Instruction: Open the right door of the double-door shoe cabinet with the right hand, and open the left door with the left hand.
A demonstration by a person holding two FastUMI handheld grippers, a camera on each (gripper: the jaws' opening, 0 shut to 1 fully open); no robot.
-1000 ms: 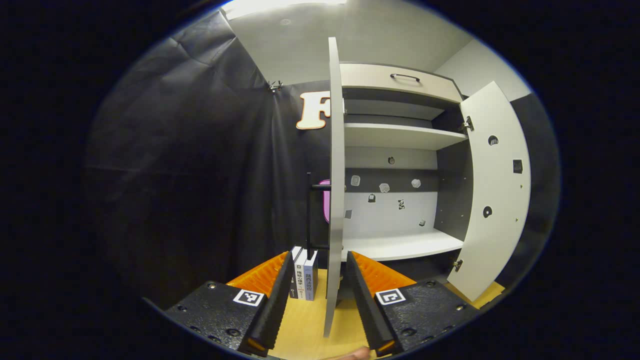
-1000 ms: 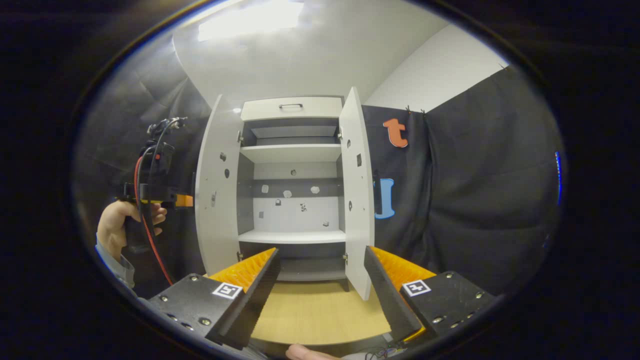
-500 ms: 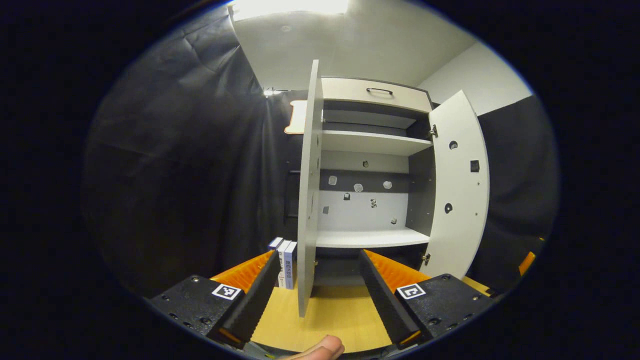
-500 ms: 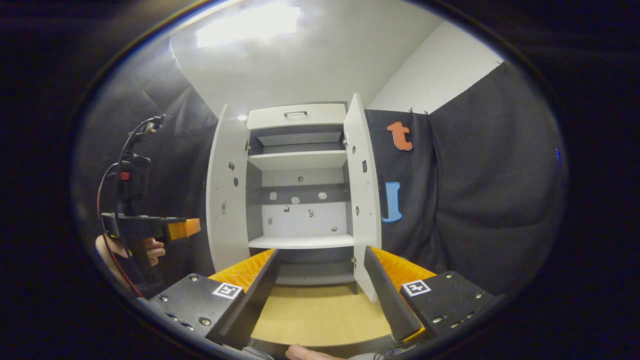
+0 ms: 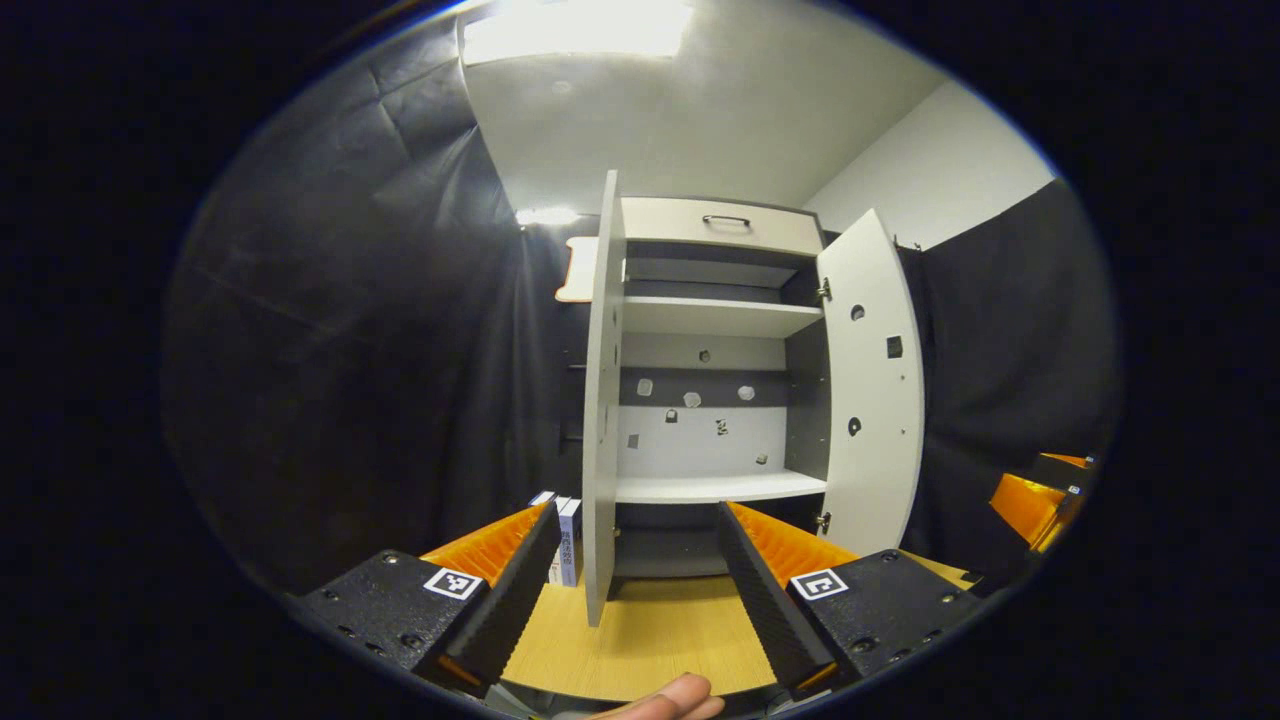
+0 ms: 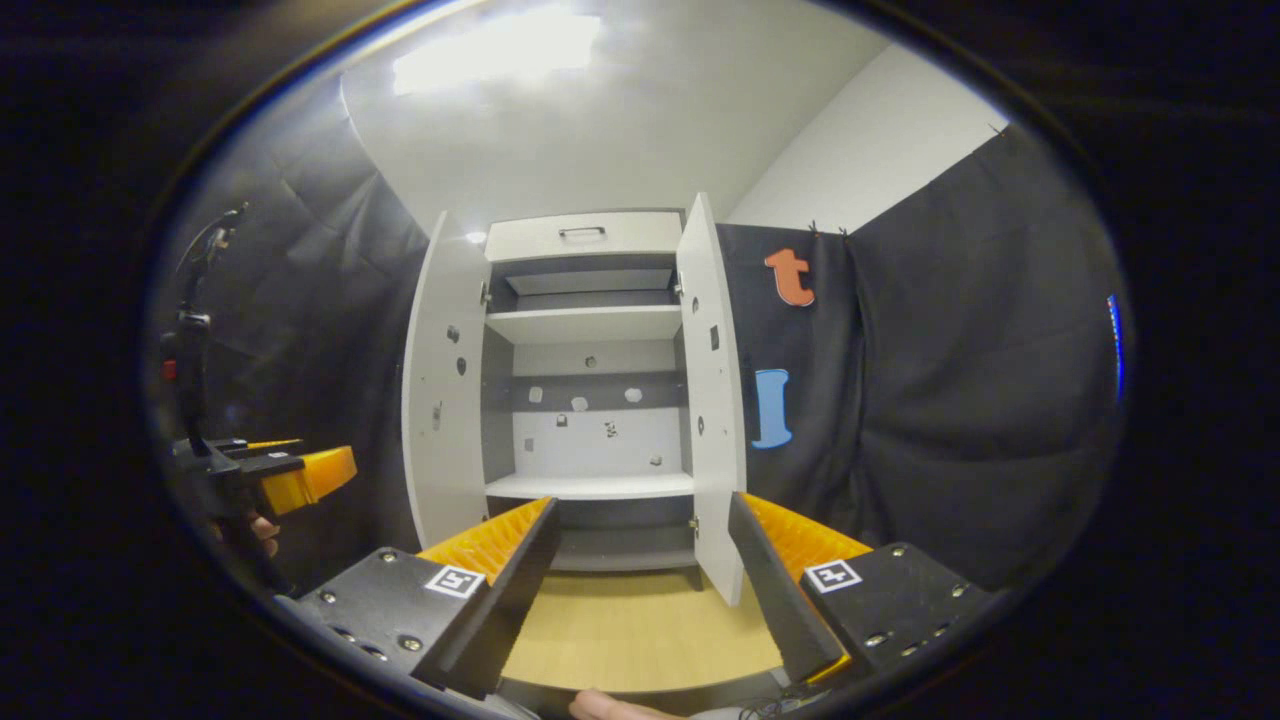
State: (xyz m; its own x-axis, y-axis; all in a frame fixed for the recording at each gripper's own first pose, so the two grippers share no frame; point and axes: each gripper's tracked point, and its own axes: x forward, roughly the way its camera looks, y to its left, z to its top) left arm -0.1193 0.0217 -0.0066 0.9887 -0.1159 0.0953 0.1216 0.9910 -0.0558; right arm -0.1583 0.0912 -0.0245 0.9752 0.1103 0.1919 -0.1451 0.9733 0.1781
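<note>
Both doors of the tall white double-door shoe cabinet (image 6: 585, 400) stand wide open. In the right gripper view the cabinet sits straight ahead on the pale wooden tabletop (image 6: 640, 630). Its flat white left door (image 6: 440, 420) is swung out on the left side and its flat white right door (image 6: 712, 400) on the right side. Inside I see white shelves, a grey back panel with small scattered marks, and a white top drawer with a dark bar handle (image 6: 582, 232).

My right gripper (image 6: 640, 570) is released: fingers spread apart, nothing between them, well apart from the cabinet. The right door's lower edge appears just above my right-hand finger but does not touch it.

My left gripper (image 5: 635, 570) is likewise released, fingers spread, holding nothing. In the left gripper view the left door (image 5: 598, 400) is seen almost edge-on, its lower end between my fingers in the picture but farther off, not touched. The right door (image 5: 872, 390) hangs open to the right. A few upright books with pale spines (image 5: 565, 540) stand on the tabletop just beside the left door, on its outer side.

In the right gripper view my left gripper (image 6: 300, 475) shows at the far left, well clear of the left door, with part of the hand (image 6: 262, 528) below it.
</note>
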